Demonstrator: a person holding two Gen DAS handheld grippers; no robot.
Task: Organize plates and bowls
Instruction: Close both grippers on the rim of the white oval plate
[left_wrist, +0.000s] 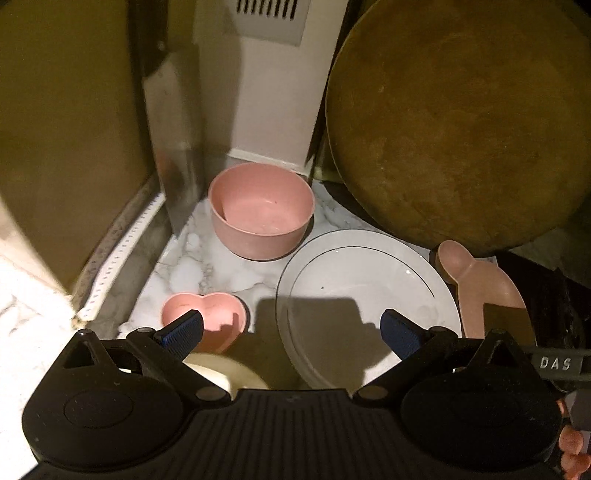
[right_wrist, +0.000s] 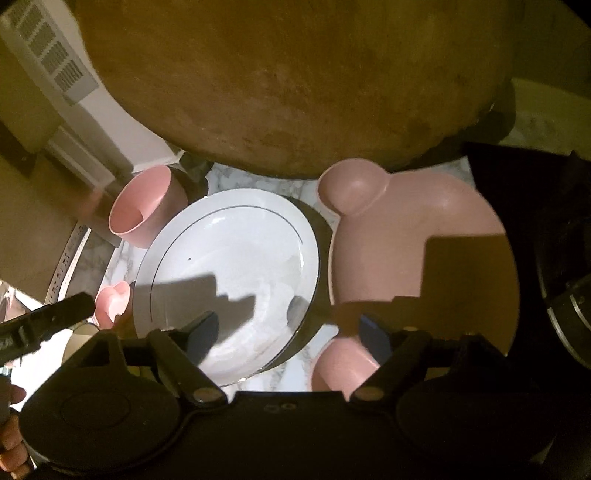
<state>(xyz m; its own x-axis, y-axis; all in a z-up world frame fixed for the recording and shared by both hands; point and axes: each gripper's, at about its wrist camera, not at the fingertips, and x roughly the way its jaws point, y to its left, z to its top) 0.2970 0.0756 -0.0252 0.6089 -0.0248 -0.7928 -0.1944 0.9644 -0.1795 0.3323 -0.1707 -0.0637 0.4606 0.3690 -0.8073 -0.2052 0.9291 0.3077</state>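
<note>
A white plate (left_wrist: 365, 280) with a thin dark ring lies on the marble counter (left_wrist: 207, 258). Behind it stands a round pink bowl (left_wrist: 260, 218), and a small pink heart-shaped dish (left_wrist: 218, 310) sits to its left. A pink bear-shaped plate (right_wrist: 406, 229) lies right of the white plate (right_wrist: 229, 258). My left gripper (left_wrist: 291, 328) hangs open above the gap between heart dish and plate, holding nothing. My right gripper (right_wrist: 290, 332) is open over the white plate's near right rim, one finger above the plate, the other above the bear plate's ear.
A large round wooden board (left_wrist: 461, 129) leans upright just behind the plates. A cleaver (left_wrist: 173, 140) stands against the left wall beside a tape measure (left_wrist: 122, 254). A cream bowl (left_wrist: 225, 369) is partly hidden under my left gripper. Dark objects crowd the right side (right_wrist: 561, 258).
</note>
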